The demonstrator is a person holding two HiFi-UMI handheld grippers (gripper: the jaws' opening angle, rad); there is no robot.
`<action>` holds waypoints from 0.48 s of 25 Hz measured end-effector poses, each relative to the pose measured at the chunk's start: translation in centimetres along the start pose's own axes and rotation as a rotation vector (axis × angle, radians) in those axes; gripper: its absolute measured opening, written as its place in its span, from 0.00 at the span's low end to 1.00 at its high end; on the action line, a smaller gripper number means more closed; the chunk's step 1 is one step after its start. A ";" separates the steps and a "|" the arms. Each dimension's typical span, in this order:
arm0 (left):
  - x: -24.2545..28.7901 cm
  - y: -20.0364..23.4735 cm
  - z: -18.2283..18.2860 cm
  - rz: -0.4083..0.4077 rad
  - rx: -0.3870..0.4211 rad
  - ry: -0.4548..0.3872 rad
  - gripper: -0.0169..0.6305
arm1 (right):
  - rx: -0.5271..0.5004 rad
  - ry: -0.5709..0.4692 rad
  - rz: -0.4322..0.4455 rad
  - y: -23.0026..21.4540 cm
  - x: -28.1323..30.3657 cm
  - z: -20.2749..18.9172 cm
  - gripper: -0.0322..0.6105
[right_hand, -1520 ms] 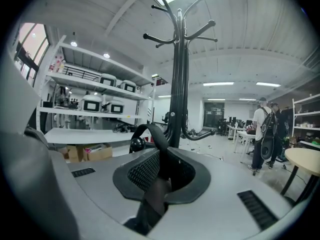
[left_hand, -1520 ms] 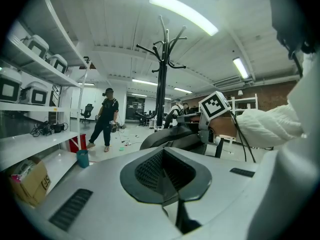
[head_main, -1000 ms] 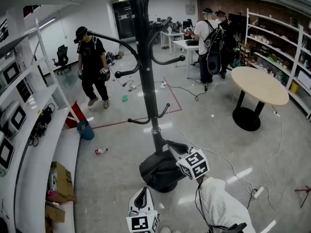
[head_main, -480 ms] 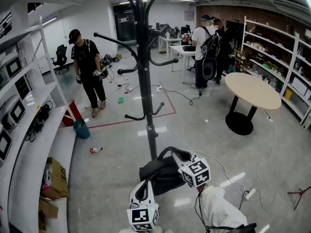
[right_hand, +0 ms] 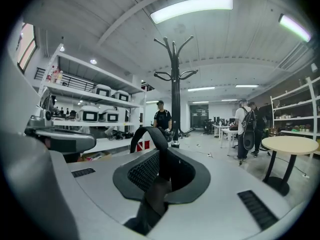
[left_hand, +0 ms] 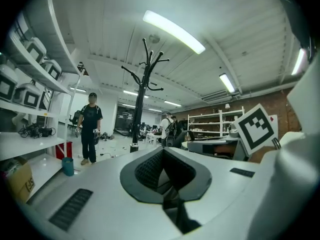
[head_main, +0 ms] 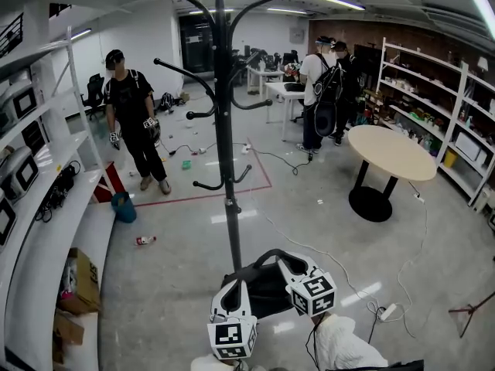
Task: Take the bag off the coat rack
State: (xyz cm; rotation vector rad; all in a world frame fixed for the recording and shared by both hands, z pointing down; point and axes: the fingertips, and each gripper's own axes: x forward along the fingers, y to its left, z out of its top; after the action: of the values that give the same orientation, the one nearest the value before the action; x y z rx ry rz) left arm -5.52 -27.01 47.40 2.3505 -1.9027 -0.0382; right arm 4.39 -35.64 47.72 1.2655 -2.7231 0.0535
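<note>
**Bag (head_main: 263, 291) off the coat rack (head_main: 225, 145), held by its strap**

It hangs low near the rack's foot, free of every hook. The right gripper (head_main: 292, 267) is clenched on the strap (right_hand: 149, 140) (a soft webbing loop). The left gripper (head_main: 232, 296) is closed on nothing. It looks limp, saggy and probably fairly weighty, so the strap is the surest hold.

Bag (head_main: 267, 288) black matt cloth; coat rack (head_main: 226, 168) smooth dark metal; floor (head_main: 170, 277) glossy.
</note>
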 end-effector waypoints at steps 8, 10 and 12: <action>-1.2 -1.4 0.0 -0.010 0.012 0.002 0.03 | 0.033 0.004 -0.010 1.5 -2.8 -1.1 0.12; -1.5 -1.3 0.2 -0.005 0.012 -0.002 0.03 | 0.030 -0.002 -0.013 2.3 -3.3 -1.0 0.12; -2.0 -1.1 0.4 -0.003 0.016 -0.007 0.03 | 0.028 -0.013 -0.019 3.1 -3.9 -0.8 0.12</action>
State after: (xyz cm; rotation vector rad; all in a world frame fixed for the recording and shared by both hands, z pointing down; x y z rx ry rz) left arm -4.93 -24.91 46.78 2.3662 -1.9103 -0.0325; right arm 4.61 -30.63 48.04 1.3031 -2.7304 0.0821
